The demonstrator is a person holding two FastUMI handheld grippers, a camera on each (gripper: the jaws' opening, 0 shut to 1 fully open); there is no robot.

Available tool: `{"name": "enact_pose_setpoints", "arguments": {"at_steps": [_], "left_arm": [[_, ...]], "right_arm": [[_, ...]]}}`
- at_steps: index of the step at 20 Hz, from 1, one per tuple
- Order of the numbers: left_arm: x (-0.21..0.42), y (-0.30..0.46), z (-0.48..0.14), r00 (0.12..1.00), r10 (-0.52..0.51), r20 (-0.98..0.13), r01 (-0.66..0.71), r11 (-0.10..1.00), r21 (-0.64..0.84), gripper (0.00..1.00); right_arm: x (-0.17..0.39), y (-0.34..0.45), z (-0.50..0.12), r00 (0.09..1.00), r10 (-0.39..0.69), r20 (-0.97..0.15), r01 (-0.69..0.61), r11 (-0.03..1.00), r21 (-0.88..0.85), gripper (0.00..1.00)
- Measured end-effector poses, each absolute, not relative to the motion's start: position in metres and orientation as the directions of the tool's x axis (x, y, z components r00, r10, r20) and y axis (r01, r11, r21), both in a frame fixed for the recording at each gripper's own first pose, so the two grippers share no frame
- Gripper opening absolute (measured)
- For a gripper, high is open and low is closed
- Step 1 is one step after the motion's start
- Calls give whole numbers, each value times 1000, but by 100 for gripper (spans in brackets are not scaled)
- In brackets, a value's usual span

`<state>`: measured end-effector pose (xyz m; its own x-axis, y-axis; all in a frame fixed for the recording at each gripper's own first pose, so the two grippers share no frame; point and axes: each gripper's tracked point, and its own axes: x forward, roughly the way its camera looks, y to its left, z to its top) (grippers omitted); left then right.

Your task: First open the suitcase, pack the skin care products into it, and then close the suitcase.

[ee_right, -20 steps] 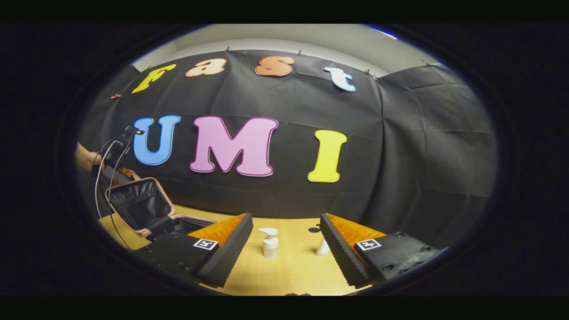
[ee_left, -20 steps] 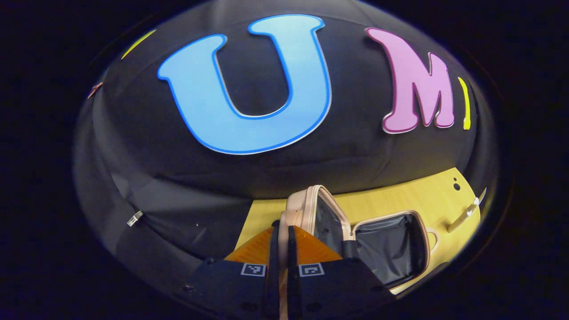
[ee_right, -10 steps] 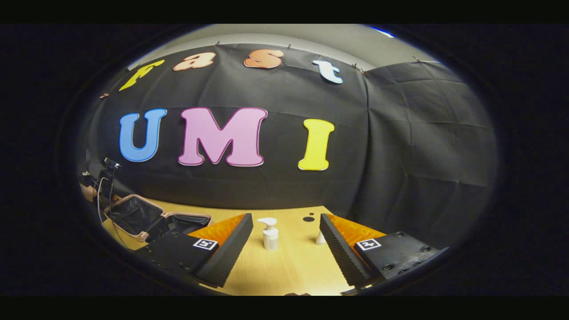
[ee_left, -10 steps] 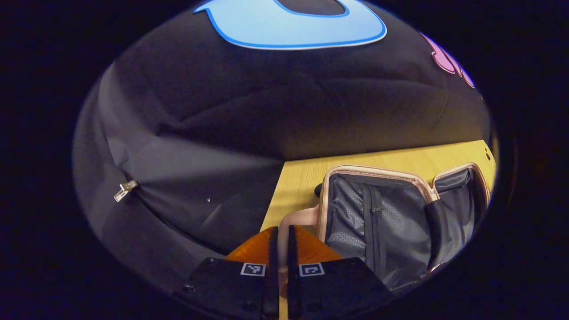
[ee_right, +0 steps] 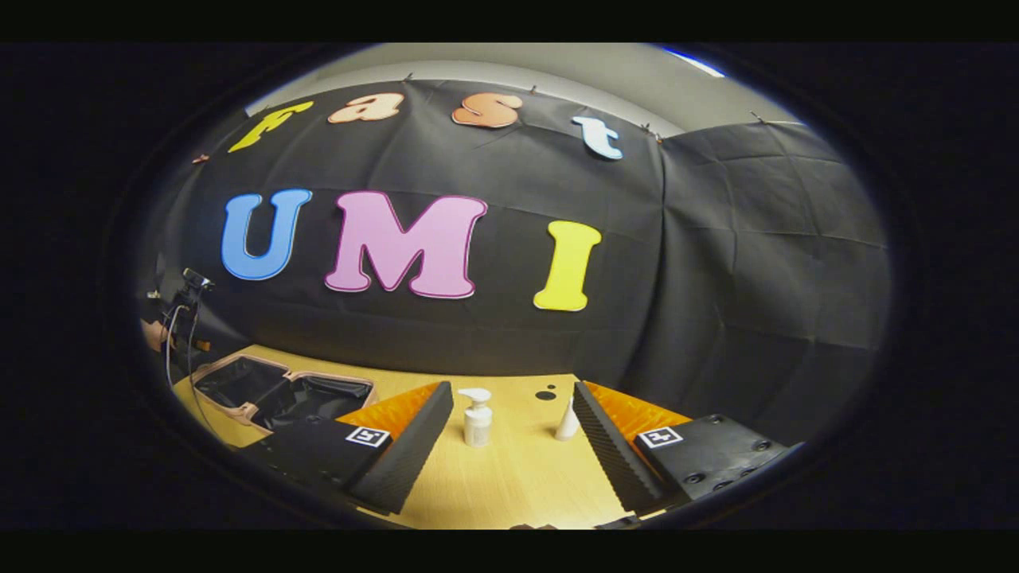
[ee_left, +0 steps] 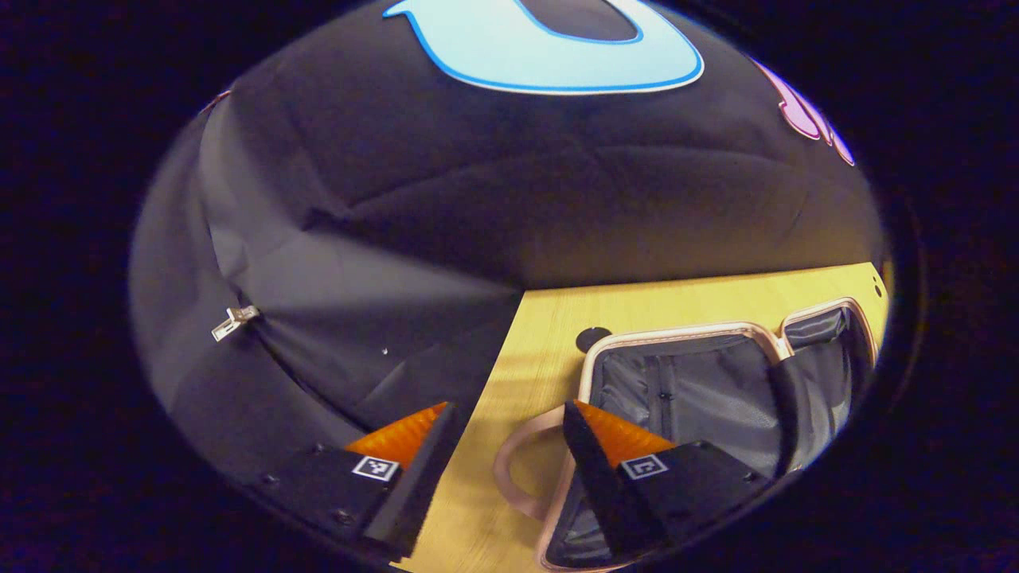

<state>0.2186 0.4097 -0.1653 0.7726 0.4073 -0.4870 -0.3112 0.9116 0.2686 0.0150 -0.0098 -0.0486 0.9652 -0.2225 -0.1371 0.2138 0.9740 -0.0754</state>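
Note:
The pink suitcase [ee_left: 685, 334] lies flat and wide open on the wooden table, its dark lining facing up. My left gripper [ee_left: 505, 422] is open just above the suitcase's pink handle [ee_left: 509, 477], which lies loose between the fingers. In the right gripper view the open suitcase [ee_right: 239, 386] is at the far left, with the left gripper [ee_right: 179, 306] and a hand behind it. My right gripper [ee_right: 513, 422] is open and holds nothing. A white pump bottle [ee_right: 477, 418] and a small white pointed-cap bottle [ee_right: 567, 422] stand on the table ahead of it.
The wooden table [ee_right: 509, 477] ends at the black cloth wall close behind the suitcase and bottles. A round hole [ee_left: 592, 338] in the tabletop sits by the suitcase's corner; another round hole [ee_right: 545, 395] lies behind the bottles. Cables hang from the left gripper.
My left gripper, shut on the suitcase handle before, has let go and opened. The lid went from upright to lying flat on the table. The right gripper barely shifted.

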Motion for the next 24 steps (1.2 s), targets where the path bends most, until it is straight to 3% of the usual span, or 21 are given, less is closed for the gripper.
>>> {"name": "enact_pose_setpoints", "arguments": {"at_steps": [3, 6, 13, 20, 24], "left_arm": [[214, 342, -124, 872, 299, -387, -261, 954, 150, 98], [199, 277, -85, 924, 244, -295, -244, 969, 37, 96], [181, 98, -38, 987, 134, -89, -133, 991, 12, 98], [177, -114, -94, 991, -84, -104, 87, 996, 28, 97], [182, -201, -158, 959, -213, -189, 226, 973, 52, 97]], "right_arm": [[12, -18, -44, 965, -237, -116, 223, 967, -120, 96], [11, -29, -42, 963, -242, -117, 228, 966, -122, 96], [34, -75, -47, 978, -193, -79, 183, 977, -112, 96], [72, -143, -104, 976, -178, -126, 169, 982, -82, 94], [93, -172, -151, 965, -187, -184, 176, 982, -74, 94]]}}
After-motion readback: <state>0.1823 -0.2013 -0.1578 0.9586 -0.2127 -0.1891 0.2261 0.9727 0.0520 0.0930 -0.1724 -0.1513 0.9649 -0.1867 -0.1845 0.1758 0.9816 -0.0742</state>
